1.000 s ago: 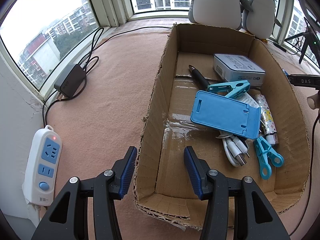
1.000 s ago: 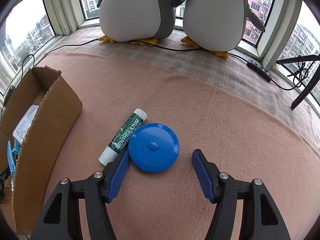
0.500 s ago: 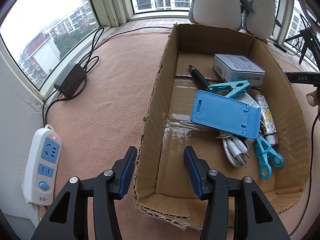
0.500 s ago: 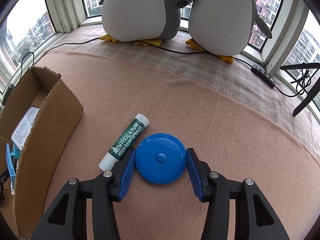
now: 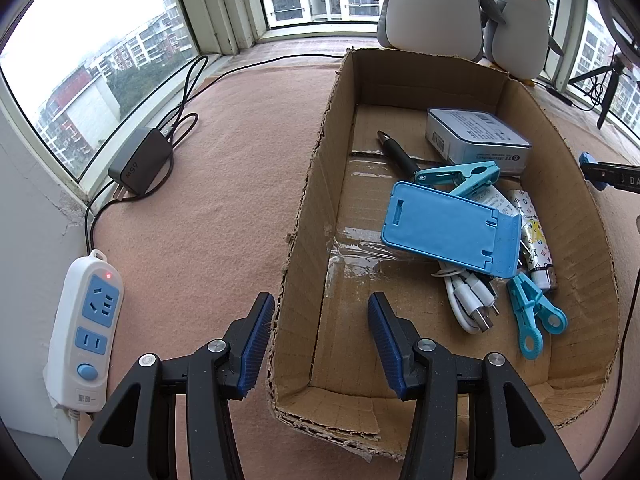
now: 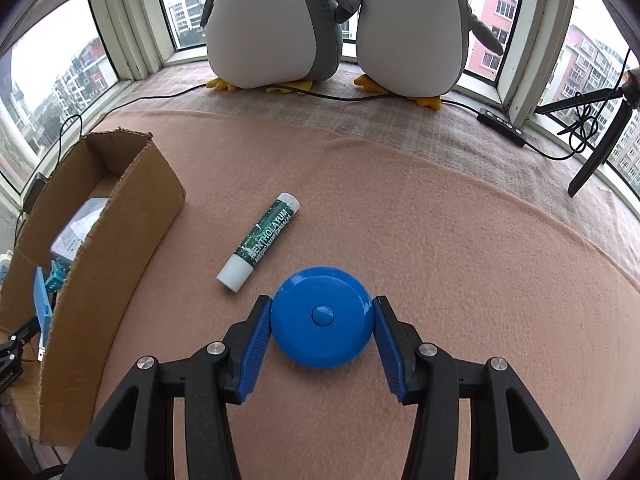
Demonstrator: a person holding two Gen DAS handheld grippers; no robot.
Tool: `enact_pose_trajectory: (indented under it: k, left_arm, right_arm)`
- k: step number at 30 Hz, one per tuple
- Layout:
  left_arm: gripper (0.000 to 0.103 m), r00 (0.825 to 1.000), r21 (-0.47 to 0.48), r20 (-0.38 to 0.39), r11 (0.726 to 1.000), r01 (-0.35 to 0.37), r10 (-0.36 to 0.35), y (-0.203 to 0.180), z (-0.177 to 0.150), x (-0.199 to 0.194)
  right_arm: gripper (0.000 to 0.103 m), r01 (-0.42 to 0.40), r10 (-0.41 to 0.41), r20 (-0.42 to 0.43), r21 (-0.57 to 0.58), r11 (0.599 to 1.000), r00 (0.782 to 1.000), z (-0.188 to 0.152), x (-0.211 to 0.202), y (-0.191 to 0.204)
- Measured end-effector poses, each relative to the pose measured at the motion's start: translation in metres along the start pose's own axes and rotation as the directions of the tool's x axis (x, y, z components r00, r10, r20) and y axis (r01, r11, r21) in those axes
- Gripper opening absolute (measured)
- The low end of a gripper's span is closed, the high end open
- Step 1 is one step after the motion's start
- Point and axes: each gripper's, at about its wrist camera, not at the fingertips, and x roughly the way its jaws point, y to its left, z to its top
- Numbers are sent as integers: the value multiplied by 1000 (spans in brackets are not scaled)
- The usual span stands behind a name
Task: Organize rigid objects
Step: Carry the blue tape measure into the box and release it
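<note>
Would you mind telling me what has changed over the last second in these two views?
The right tongs closed from wide open onto the blue round case and now grip its sides, apparently lifted clear of the green tube. The left tongs stay open, straddling the cardboard box wall; its contents are unmoved.

Two plush penguins (image 6: 336,20) by the window; power strip (image 5: 84,332), charger (image 5: 140,166).

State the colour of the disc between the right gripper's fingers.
Blue disc, clearest in the right wrist view.
</note>
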Motion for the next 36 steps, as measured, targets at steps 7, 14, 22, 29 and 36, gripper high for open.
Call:
enact_pose_trajectory:
  k: [7,14,22,29,36]
  left_arm:
    - [53,1000,-1,1,1000,1,-1,0,0,0]
    - [53,1000,-1,2,1000,1,-1,-1,1,-1]
    - [53,1000,-3,3,1000,2,-2,-1,1,-1]
    - [53,1000,-5,4,1000,3,-3,-1,1,-1]
    - [53,1000,-2,5,1000,3,-3,-1,1,-1]
  right_arm:
    - [46,-56,58,58,-39,998,997,1,-35,26]
    - [46,-129,142,103,-129,983,984,21,-58,77]
    - [46,-202,226,102,-206,958,969,48,-54,135]
    - [46,-231,252,59,-249,941,966,58,-34,171]
    - [46,-234,250,29,-260,937,968,69,-16,187]
